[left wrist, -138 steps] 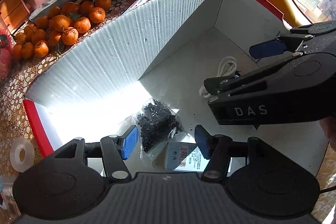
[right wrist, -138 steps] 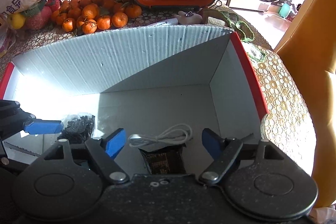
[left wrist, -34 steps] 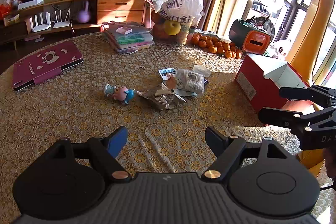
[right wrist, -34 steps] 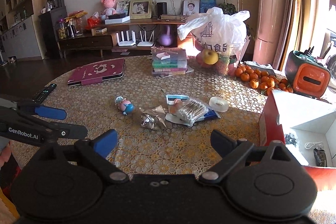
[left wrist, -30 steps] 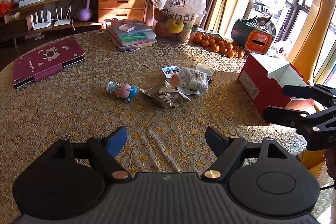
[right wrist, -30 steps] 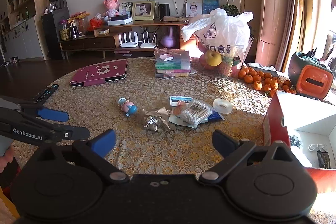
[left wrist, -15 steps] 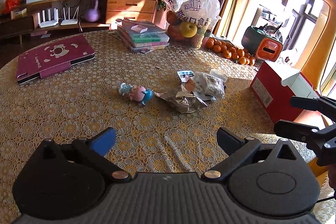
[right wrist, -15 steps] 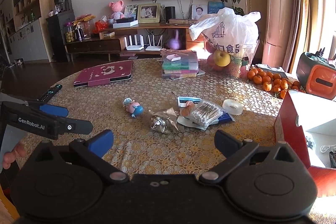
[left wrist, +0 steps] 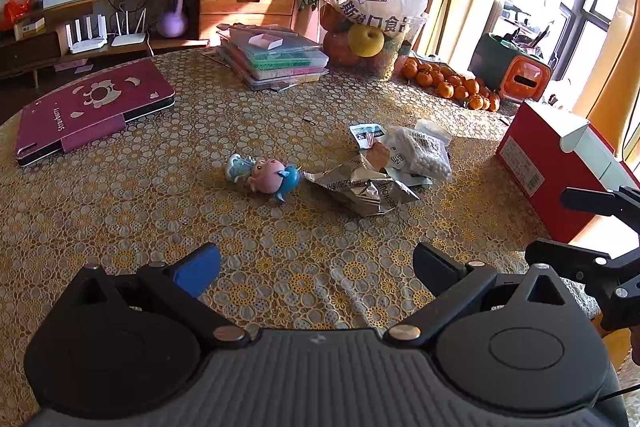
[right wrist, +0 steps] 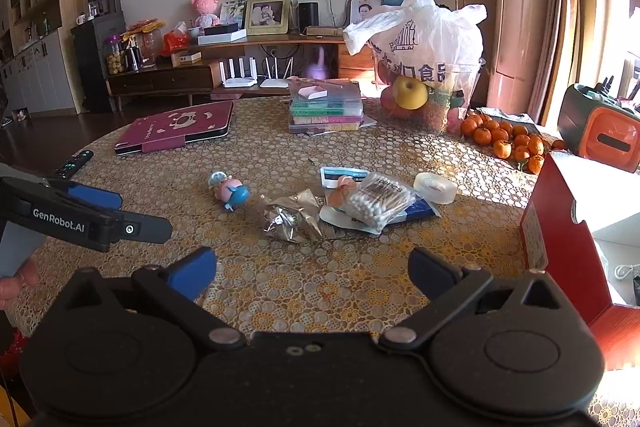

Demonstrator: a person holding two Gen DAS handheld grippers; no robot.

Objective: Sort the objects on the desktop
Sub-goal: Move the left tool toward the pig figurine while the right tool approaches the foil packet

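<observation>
You are holding both grippers above the near edge of the table (left wrist: 120, 187), and neither one is carrying anything. Your left gripper (left wrist: 316, 265) is spreading its fingers wide over bare tablecloth, with nothing between the blue pads. Your right gripper (right wrist: 312, 267) is gaping just as wide, also empty.

The things to sort are lying in a loose cluster at the middle of the table, well ahead of both grippers. A small pig toy (left wrist: 264, 179) is lying on its side at the left of the cluster. Just to its right a crumpled foil wrapper (left wrist: 364, 189) is resting, its corner almost touching the toy. Behind the wrapper, a clear bag of cotton swabs (right wrist: 378, 201) is sitting on top of some flat packets, with a printed card (right wrist: 340, 175) poking out at the far side. A roll of clear tape (right wrist: 435, 187) is sitting just to the right of the swabs.

The red box (right wrist: 560, 239) is standing open at the right edge of the table, near your right gripper; a bit of white cable (right wrist: 624, 271) is showing inside it.

At the far side, a pile of oranges (right wrist: 504, 141) is lying beside a bag of fruit (right wrist: 424, 67).
</observation>
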